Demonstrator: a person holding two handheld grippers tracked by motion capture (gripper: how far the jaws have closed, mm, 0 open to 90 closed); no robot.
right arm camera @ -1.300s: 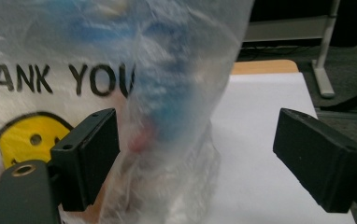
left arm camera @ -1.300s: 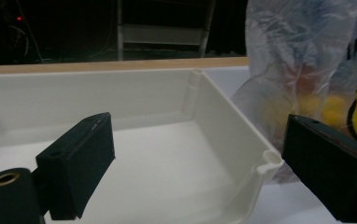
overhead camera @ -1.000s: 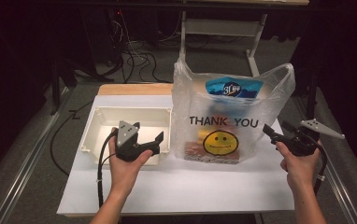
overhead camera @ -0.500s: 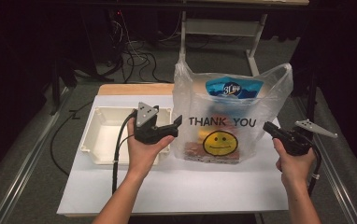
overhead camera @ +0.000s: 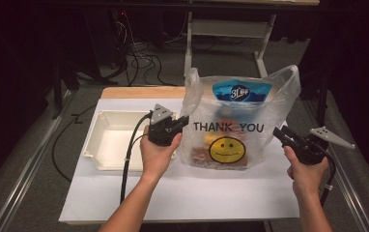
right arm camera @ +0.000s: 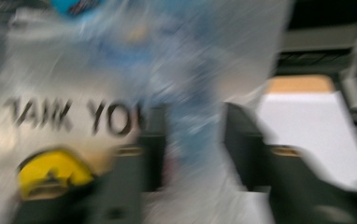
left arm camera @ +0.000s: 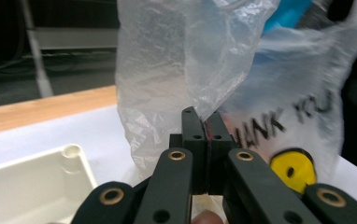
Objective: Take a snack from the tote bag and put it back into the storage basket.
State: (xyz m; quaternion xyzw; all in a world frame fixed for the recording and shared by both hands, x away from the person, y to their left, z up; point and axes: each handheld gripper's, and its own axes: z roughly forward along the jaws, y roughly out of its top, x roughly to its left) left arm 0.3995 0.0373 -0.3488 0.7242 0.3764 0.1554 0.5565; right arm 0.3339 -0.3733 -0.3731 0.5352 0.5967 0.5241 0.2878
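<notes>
A clear plastic bag point(overhead camera: 240, 121) printed "THANK YOU" with a yellow smiley stands upright at the table's middle. It holds a blue packet point(overhead camera: 243, 90) and orange items lower down. My left gripper point(overhead camera: 184, 120) is at the bag's left edge with its jaws pointing right. In the left gripper view that gripper point(left arm camera: 203, 116) is shut, its tips against the bag's point(left arm camera: 186, 60) crinkled side fold. My right gripper point(overhead camera: 276, 131) hovers just right of the bag. In the blurred right gripper view its jaws point(right arm camera: 193, 140) stand open, with the bag point(right arm camera: 120, 70) close ahead.
A white empty bin point(overhead camera: 115, 140) sits left of the bag on the white table top point(overhead camera: 197, 193); its corner point(left arm camera: 32, 182) lies under the left gripper. A wooden strip point(overhead camera: 139, 92) runs along the table's far edge. Cables and table legs lie on the floor beyond.
My left gripper has travelled right from over the bin to the bag's left edge. My right gripper has shifted slightly lower and closer to the bag.
</notes>
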